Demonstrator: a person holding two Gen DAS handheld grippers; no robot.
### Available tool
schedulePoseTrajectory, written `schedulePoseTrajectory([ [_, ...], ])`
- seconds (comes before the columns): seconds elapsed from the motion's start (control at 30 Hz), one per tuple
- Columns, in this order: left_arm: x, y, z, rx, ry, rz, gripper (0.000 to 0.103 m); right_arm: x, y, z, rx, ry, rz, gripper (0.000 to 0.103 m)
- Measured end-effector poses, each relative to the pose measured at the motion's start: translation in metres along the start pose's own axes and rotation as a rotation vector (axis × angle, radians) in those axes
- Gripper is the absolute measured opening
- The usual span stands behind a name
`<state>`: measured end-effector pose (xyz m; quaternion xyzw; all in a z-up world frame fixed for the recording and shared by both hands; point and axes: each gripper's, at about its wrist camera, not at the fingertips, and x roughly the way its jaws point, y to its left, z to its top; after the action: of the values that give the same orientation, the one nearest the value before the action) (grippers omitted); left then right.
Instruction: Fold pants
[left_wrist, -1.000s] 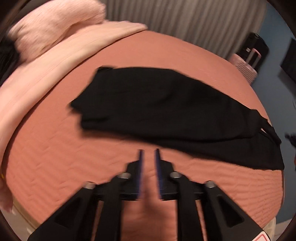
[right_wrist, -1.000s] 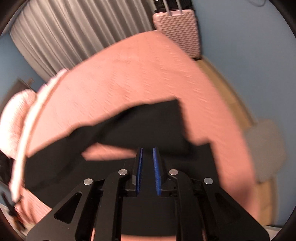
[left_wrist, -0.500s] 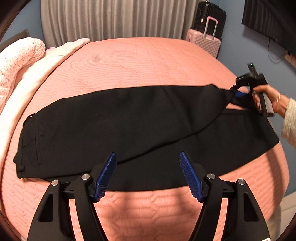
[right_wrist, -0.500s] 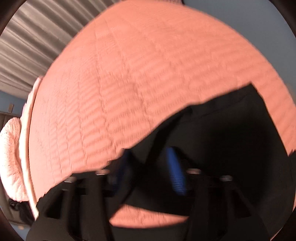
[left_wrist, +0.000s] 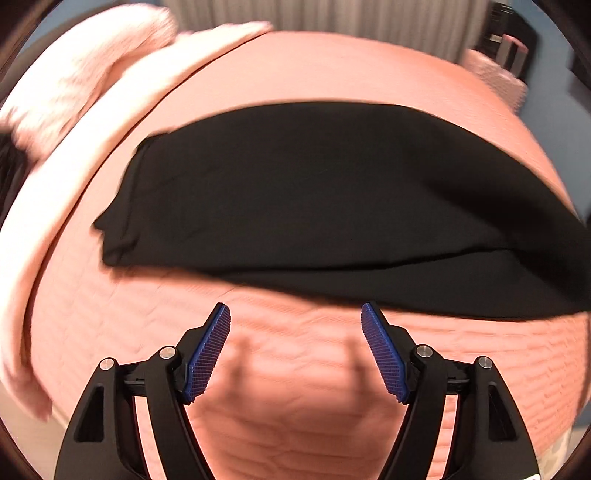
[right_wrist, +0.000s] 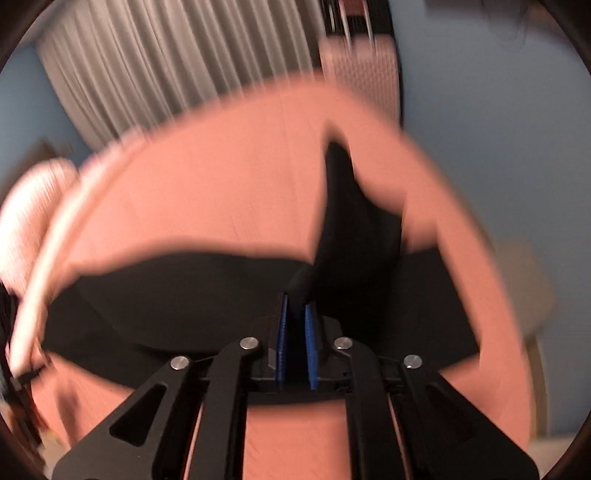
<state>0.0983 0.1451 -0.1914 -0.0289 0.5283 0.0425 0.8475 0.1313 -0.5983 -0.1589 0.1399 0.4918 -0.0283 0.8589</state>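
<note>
Pants (left_wrist: 332, 192) lay halved lengthwise after you released your left gripper (left_wrist: 295, 343) wide, while your right gripper (right_wrist: 295, 332) stayed clenched on the cuff at 12 o'clock, ready for the crosswise fold

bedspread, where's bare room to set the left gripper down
Bare bedspread runs between the black pants and the near edge, under the open left gripper. Another patch lies beyond the pants toward the curtain. The pink blanket crowds the left.

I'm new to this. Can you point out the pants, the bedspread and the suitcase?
pants (left_wrist: 332, 192), left wrist view, middle of fabric
bedspread (left_wrist: 295, 369), left wrist view, bare near part
suitcase (right_wrist: 360, 70), right wrist view, ribbed front
</note>
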Motion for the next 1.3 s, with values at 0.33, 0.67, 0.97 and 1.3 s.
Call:
schedulePoseTrajectory([
  [0.33,0.007,0.105,0.006,-0.230,-0.001,0.140,0.071,-0.055,-0.009,-0.052,-0.023,-0.120,-0.202,0.038],
  [0.67,0.039,0.189,0.000,-0.712,-0.072,-0.141,0.071,-0.078,0.039,-0.060,0.040,-0.170,-0.122,0.040],
  [0.97,0.008,0.233,0.043,-0.624,-0.158,-0.034,0.016,-0.073,0.065,-0.051,0.046,-0.181,-0.115,0.050],
  [1.3,-0.014,0.215,0.040,-0.355,-0.080,0.404,0.029,-0.028,0.052,-0.015,-0.056,-0.166,-0.214,0.089],
])
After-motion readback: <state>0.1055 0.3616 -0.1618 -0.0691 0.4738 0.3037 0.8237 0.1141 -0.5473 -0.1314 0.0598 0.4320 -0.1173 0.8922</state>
